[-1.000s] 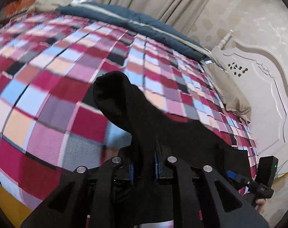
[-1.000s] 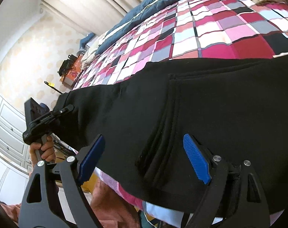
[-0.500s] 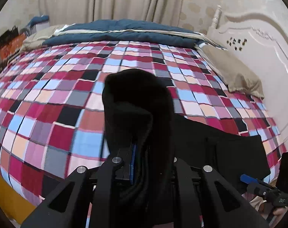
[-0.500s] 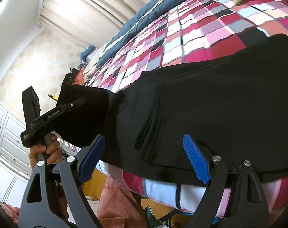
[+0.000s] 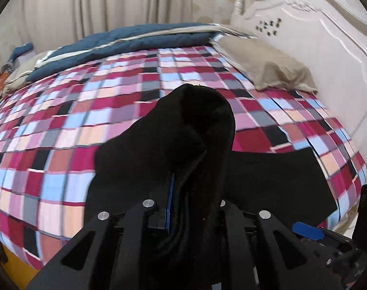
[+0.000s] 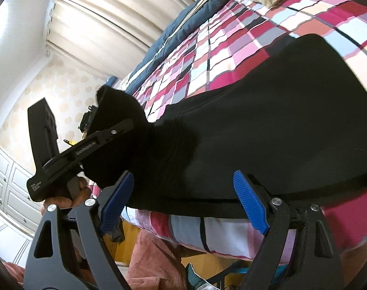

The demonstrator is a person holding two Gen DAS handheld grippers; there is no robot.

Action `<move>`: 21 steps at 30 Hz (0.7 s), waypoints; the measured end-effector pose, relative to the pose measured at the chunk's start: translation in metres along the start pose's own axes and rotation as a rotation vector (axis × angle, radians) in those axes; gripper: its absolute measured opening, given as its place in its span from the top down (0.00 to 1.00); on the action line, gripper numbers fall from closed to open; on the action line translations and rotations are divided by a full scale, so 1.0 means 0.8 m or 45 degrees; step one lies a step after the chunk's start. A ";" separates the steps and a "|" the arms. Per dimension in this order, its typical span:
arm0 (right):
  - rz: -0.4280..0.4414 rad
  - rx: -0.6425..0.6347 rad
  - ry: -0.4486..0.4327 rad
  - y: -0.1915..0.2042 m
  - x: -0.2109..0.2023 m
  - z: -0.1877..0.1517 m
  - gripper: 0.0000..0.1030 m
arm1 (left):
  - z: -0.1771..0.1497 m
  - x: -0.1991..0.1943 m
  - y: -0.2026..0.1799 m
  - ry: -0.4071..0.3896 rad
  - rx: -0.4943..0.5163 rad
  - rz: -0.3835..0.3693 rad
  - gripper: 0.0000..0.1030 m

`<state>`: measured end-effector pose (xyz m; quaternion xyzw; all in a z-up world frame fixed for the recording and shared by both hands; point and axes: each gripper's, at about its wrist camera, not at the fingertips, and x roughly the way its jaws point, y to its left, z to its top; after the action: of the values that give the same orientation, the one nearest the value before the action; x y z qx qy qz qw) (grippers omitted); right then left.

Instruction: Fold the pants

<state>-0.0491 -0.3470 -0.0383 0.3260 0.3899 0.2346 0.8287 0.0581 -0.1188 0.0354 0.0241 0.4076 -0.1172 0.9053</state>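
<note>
Now L gripper (image 5: 195,207) clamps pants (image 6: 268,125); R gripper (image 6: 183,205) open.

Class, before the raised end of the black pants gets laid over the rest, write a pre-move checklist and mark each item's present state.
1. Left gripper clamped on the black fabric pants: ok.
2. Right gripper open, holding nothing: ok.
3. Lower half of the pants flat on the checked pink, red and blue bedspread: ok.
4. Landing area free of the beige pillow: ok.
5. Pants edge clear of the bed edge: not ok, it lies right along it.
6. Both leg layers caught in the grip: cannot tell.
</note>
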 end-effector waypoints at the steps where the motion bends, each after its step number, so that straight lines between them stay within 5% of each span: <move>1: 0.001 0.005 -0.007 -0.002 -0.004 0.000 0.18 | -0.001 0.006 -0.012 0.012 0.015 -0.007 0.86; 17: 0.009 0.126 -0.113 -0.045 -0.061 -0.002 0.18 | -0.023 0.076 -0.111 0.116 0.149 -0.027 0.85; 19: 0.003 0.126 -0.117 -0.046 -0.064 -0.002 0.18 | -0.027 0.078 -0.116 0.098 0.172 -0.027 0.82; 21: 0.009 0.138 -0.119 -0.048 -0.067 -0.002 0.18 | -0.030 0.077 -0.120 0.078 0.189 -0.059 0.66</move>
<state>-0.0767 -0.4072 -0.0406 0.3825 0.3615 0.2006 0.8263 0.0579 -0.2205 -0.0215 0.0855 0.4258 -0.1672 0.8851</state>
